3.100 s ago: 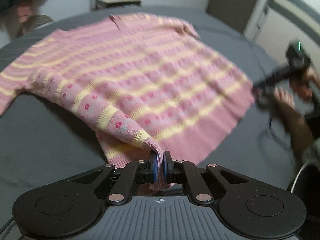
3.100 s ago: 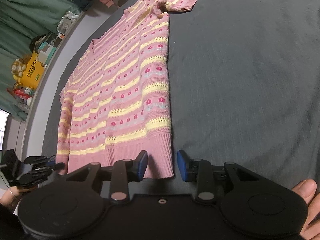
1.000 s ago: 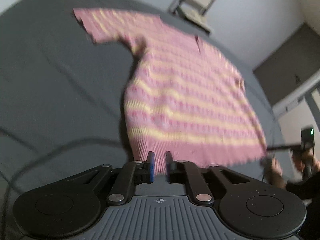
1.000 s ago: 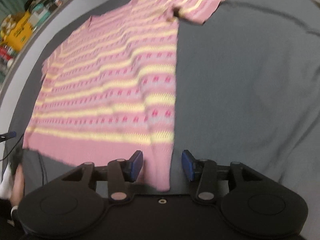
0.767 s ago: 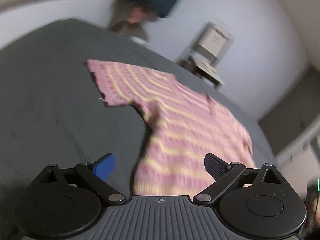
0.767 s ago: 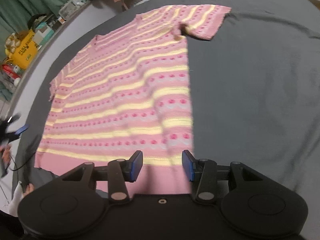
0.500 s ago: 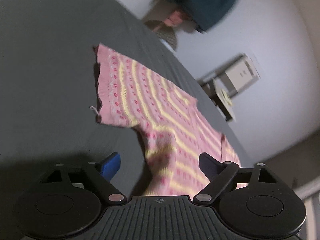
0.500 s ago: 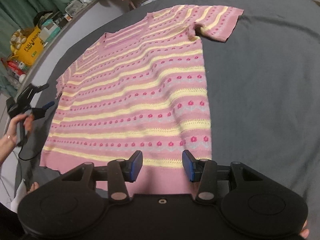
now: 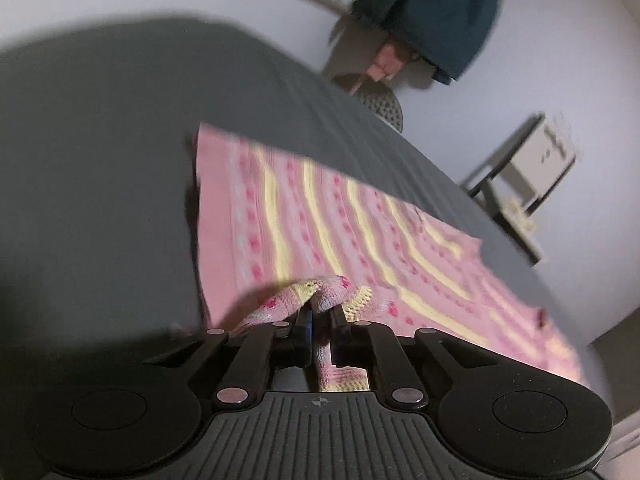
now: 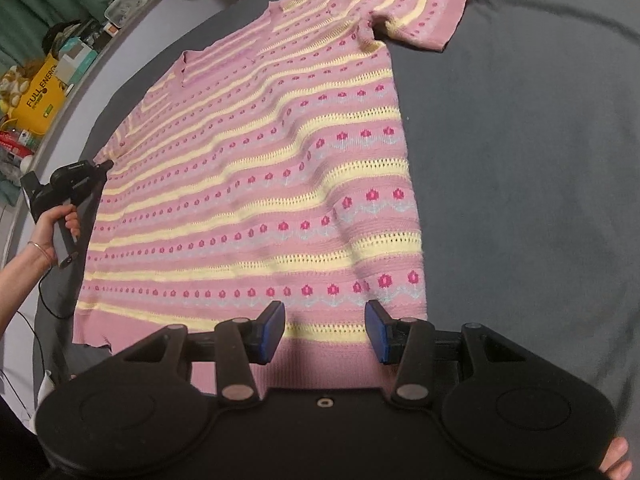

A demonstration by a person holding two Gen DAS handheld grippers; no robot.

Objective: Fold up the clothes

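Note:
A pink knitted sweater with yellow stripes and red flowers lies spread flat on a dark grey bed cover. In the left wrist view my left gripper sits where the short sleeve joins the body. Its jaws are closing, and a raised fold of the sweater is pinched between the pads. From the right wrist view that left gripper shows at the sweater's left edge, held by a hand. My right gripper hovers open over the bottom hem, with nothing between its fingers.
A chair draped with a dark teal garment and a white box on a stand stand beyond the bed. A yellow box and clutter line a shelf at the left. A cable trails from the left gripper.
My left gripper, wide open half a second ago, dropped onto the sweater by the sleeve and closed on a fold. The right gripper drifted slightly along the hem, still open.

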